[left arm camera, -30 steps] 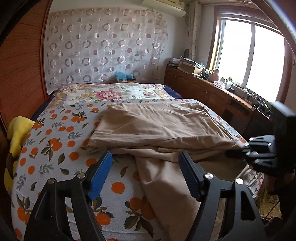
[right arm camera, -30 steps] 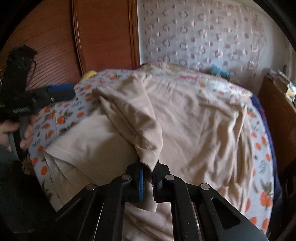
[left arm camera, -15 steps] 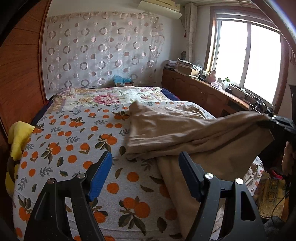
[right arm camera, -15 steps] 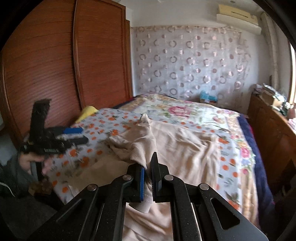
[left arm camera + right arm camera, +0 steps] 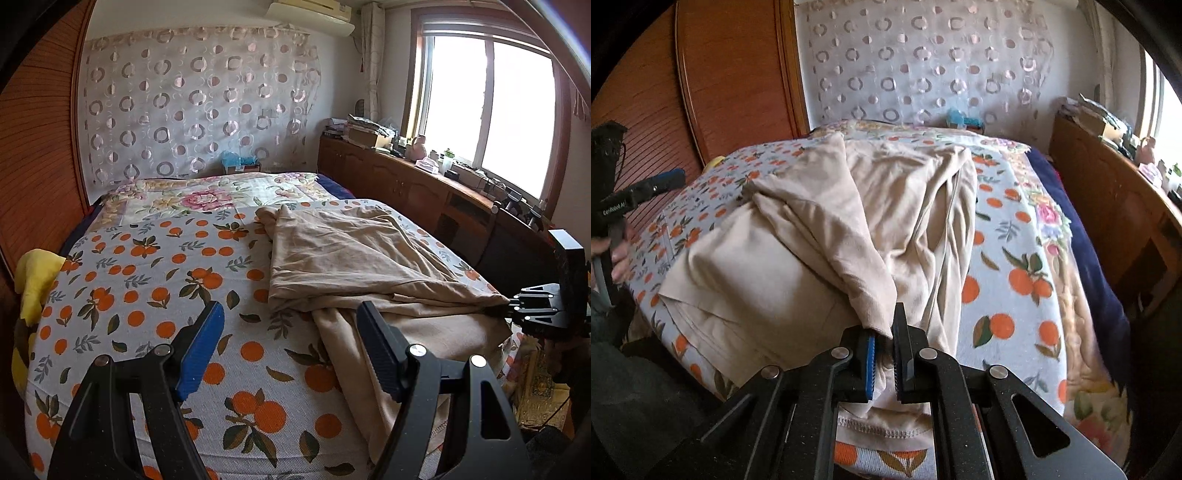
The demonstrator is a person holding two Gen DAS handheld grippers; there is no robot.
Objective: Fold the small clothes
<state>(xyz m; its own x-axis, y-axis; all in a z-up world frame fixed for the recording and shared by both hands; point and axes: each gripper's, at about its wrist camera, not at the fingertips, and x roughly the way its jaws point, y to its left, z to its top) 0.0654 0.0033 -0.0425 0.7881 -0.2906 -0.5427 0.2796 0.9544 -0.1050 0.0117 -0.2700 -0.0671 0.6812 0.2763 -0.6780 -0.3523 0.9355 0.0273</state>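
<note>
A: Right wrist view first; my right tool is pressed together on a corner of the beige garment; the pinched fabric sits at about six o'clock in the picture, with the rest spread up the bed toward twelve.

B: What has changed since a second ago?

A: I have drawn that corner back across the bed toward its near edge; half a second back the cloth hung lifted in the air; now it has come down again, and a folded flap lies over the lower layer.

B: And your left side?

A: From the left wrist camera, the left tool is spread wide and empty over the orange-print cover; it has barely shifted; the garment lies at two o'clock from it, and the right tool pinches the corner at three o'clock.

B: What does that mean for the fold?

A: I judge one fold is nearly laid, but the layers look wrinkled and uneven; smoothing and squaring seem needed before releasing.
</note>
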